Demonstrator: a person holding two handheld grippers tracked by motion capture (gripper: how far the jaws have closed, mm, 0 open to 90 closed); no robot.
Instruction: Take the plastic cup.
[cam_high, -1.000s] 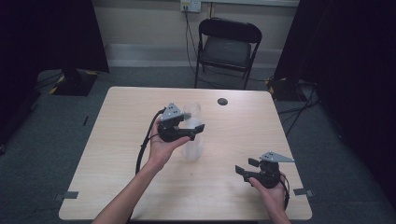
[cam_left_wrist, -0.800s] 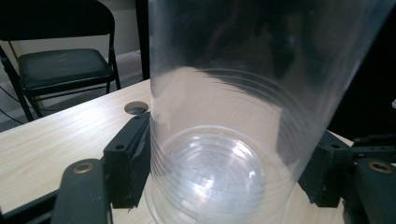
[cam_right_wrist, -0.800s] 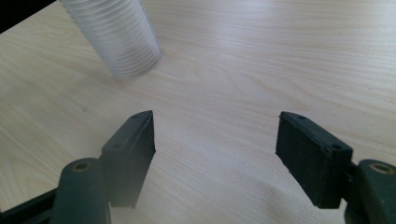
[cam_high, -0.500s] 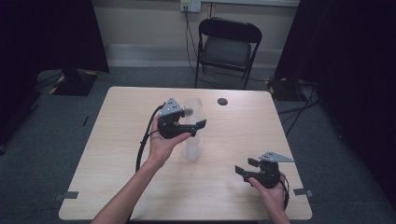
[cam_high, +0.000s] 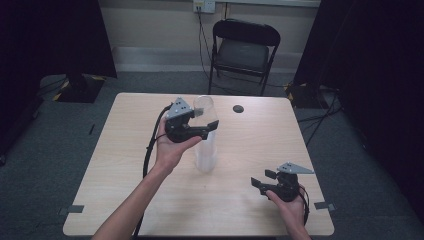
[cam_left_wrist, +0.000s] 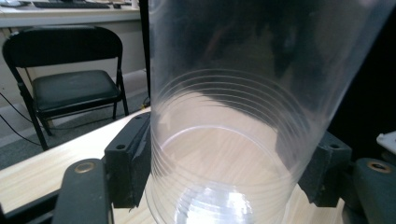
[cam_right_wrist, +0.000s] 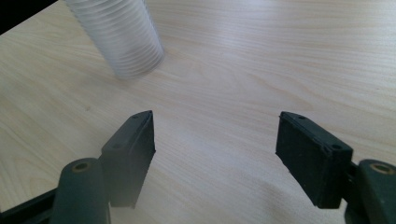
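Clear plastic cups (cam_high: 205, 135), a tall nested stack, pinched near the top by the left gripper (cam_high: 210, 125) at mid-table.
Stack stands upright, its base on or just above the pale wood table (cam_high: 125, 170), which one I cannot tell; in the left gripper view the ribbed cup walls (cam_left_wrist: 233, 121) sit between both black pads, each pad pressed against the plastic; left hand (cam_high: 170, 147) cradles that gripper from below, cable trailing down the forearm; right gripper (cam_high: 260, 184) rests near the table's near right corner, well apart from the stack, jaws spread wide with bare wood between them; small dark disc (cam_high: 238, 108) lies near the far edge; black folding chair (cam_high: 243, 47) beyond the table.
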